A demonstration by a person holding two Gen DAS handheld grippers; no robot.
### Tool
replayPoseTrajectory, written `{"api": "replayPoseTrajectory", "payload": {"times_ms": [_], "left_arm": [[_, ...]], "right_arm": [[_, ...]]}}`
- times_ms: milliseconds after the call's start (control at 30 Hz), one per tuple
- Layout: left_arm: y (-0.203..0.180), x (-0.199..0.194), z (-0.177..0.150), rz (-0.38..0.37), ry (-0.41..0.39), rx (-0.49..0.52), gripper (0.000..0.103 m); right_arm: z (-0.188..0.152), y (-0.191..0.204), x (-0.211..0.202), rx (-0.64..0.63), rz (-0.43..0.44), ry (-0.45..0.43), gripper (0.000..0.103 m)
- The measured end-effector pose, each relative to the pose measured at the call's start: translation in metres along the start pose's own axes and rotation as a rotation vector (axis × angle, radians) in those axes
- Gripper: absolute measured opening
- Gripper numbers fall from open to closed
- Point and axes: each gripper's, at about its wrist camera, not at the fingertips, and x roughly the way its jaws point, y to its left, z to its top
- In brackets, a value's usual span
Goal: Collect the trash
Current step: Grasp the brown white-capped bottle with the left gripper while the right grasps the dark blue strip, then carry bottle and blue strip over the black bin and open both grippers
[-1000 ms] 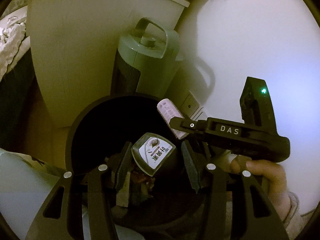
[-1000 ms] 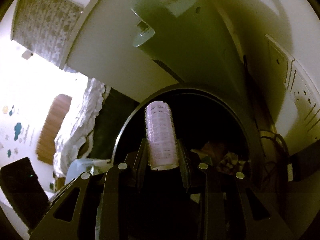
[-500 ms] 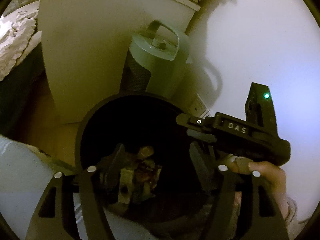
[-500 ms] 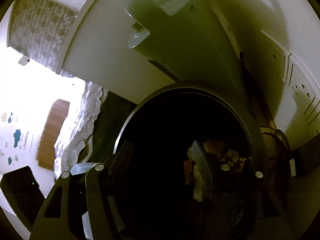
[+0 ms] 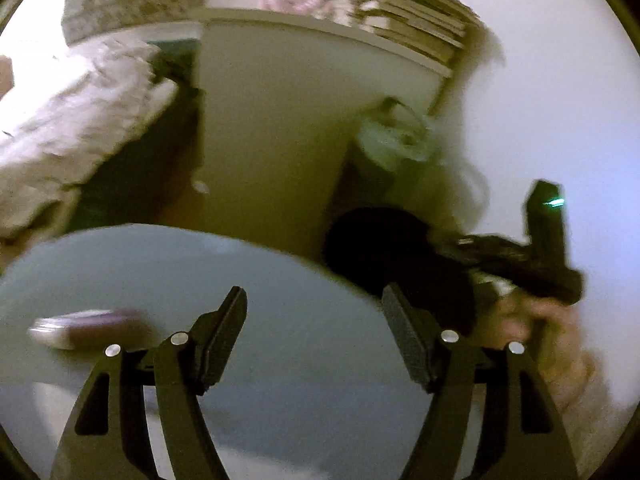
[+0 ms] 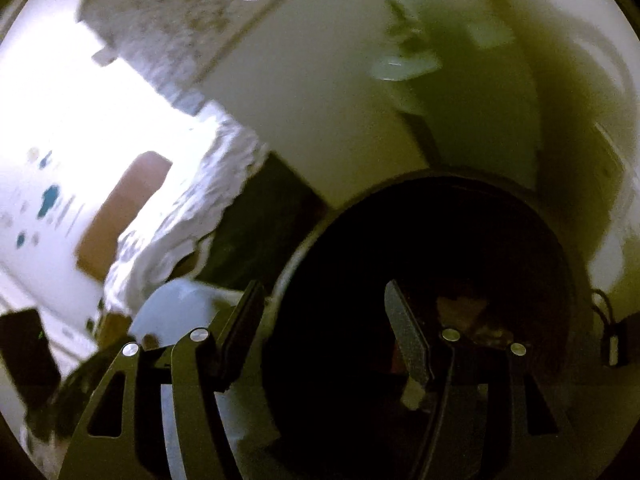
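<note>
A white cabinet (image 5: 288, 120) stands by the wall, a bed (image 5: 72, 128) with pale bedding to its left. The round pale-blue counter (image 5: 280, 320) fills the lower left-wrist view. The black bin (image 6: 432, 280) sits on the floor, crumpled trash (image 6: 464, 312) dim inside it. The left claw (image 5: 314, 336) hangs over the counter, fingers apart and empty. The right claw (image 6: 324, 328) hangs at the bin's rim, also apart and empty. A blurred pinkish object (image 5: 84, 326) lies on the counter. No writing is readable.

Left gripper (image 5: 314, 328): jaws apart, nothing between them. Right gripper (image 6: 322, 326): jaws apart, empty, gripped by a hand (image 5: 532, 320); both pitched downward.
</note>
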Motion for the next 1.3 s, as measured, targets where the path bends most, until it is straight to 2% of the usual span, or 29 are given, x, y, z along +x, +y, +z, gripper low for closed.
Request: {"api": "replayPoseTrajectory", "payload": {"times_ms": [100,233,400,500,633,733,767,800,900,933,967,1033,1100,1233,1300], "left_arm": [[0.042,-0.015,-0.004,0.072,0.014,0.033,0.070],[0.086,-0.016,-0.009,0.128,0.074,0.127,0.070],[0.106,0.007,-0.014,0.111,0.173,0.311,0.070],[0.110,0.014,-0.019,0.083,0.200,0.398,0.069],[0.115,0.022,-0.020,0.025,0.207,0.416,0.055],[0.120,0.024,-0.018,0.011,0.189,0.376,0.045],[0.122,0.024,-0.018,0.014,0.181,0.361,0.042],[0.122,0.023,-0.019,0.018,0.171,0.345,0.041],[0.125,0.019,-0.023,0.045,0.136,0.278,0.037],[0.126,0.018,-0.022,0.051,0.128,0.254,0.034],[0.130,0.017,-0.020,0.052,0.118,0.218,0.032],[0.134,0.010,-0.023,0.058,0.095,0.133,0.027],[0.133,0.005,-0.025,0.066,0.083,0.091,0.025],[0.112,-0.011,-0.030,0.071,0.051,0.059,0.024],[0.098,-0.017,-0.028,0.062,0.038,0.051,0.024]], "right_arm": [[-0.008,0.033,-0.003,-0.104,0.080,0.005,0.063],[-0.023,0.099,0.010,-0.327,0.198,0.094,0.063],[-0.060,0.186,0.048,-0.646,0.214,0.246,0.063],[-0.078,0.215,0.069,-0.746,0.226,0.321,0.063],[-0.103,0.243,0.099,-0.858,0.194,0.418,0.059],[-0.113,0.252,0.117,-0.886,0.176,0.475,0.052],[-0.116,0.255,0.119,-0.905,0.173,0.462,0.050],[-0.116,0.257,0.122,-0.907,0.173,0.463,0.045],[-0.117,0.263,0.128,-0.902,0.157,0.462,0.020],[-0.116,0.264,0.130,-0.895,0.158,0.461,0.019],[-0.115,0.263,0.131,-0.874,0.171,0.470,0.013],[-0.110,0.257,0.128,-0.824,0.190,0.478,0.011],[-0.105,0.245,0.121,-0.765,0.210,0.471,0.010],[-0.088,0.216,0.095,-0.624,0.254,0.434,0.010],[-0.073,0.190,0.075,-0.513,0.274,0.389,0.010]]}}
